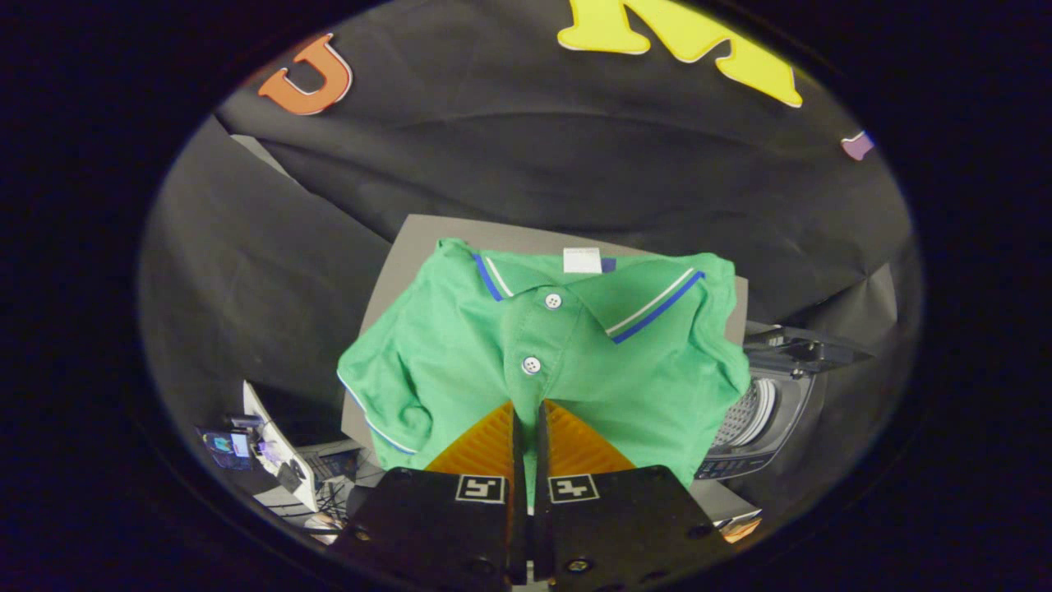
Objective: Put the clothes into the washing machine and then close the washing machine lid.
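at about eight o'clock from the gripper [526,411], some cluttered gear with a small lit screen [226,448] is sitting low on the dark floor, too small to make out. moving right, a green polo shirt [460,345] with blue and white collar trim is hanging in the air over a grey table [411,247], its collar at twelve o'clock and one sleeve drooping toward nine o'clock. the fingers are sitting almost together, with a thin fold of the shirt's lower front pinched between them, just below the second white button [532,365]. further right, at about three o'clock from the fingers, the washing machine [781,403] is standing beside the table with its lid [801,349] raised and the ribbed drum showing, partly hidden behind the shirt's edge.
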`<state>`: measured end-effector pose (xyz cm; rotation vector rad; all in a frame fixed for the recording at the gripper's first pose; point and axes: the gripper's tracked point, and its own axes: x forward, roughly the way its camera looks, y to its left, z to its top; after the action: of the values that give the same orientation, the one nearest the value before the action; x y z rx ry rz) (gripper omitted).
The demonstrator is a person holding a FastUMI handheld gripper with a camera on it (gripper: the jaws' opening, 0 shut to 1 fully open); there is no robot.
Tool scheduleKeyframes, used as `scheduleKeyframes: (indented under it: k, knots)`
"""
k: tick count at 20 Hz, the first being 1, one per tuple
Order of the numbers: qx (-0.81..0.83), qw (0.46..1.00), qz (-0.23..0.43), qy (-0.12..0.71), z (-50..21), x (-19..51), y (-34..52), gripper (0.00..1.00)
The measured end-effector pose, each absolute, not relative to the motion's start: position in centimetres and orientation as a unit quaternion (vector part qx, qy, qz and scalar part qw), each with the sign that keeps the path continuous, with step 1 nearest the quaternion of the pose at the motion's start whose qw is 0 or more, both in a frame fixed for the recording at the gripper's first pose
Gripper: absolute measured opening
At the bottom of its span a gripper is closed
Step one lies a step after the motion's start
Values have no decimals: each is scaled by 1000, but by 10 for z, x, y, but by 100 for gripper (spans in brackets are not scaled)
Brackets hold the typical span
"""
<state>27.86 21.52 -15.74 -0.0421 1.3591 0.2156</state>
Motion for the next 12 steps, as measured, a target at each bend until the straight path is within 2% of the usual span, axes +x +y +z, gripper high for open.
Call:
scheduleKeyframes:
  k: [12]
  knots:
    - [53,812,121,568,-55,269,173,6]
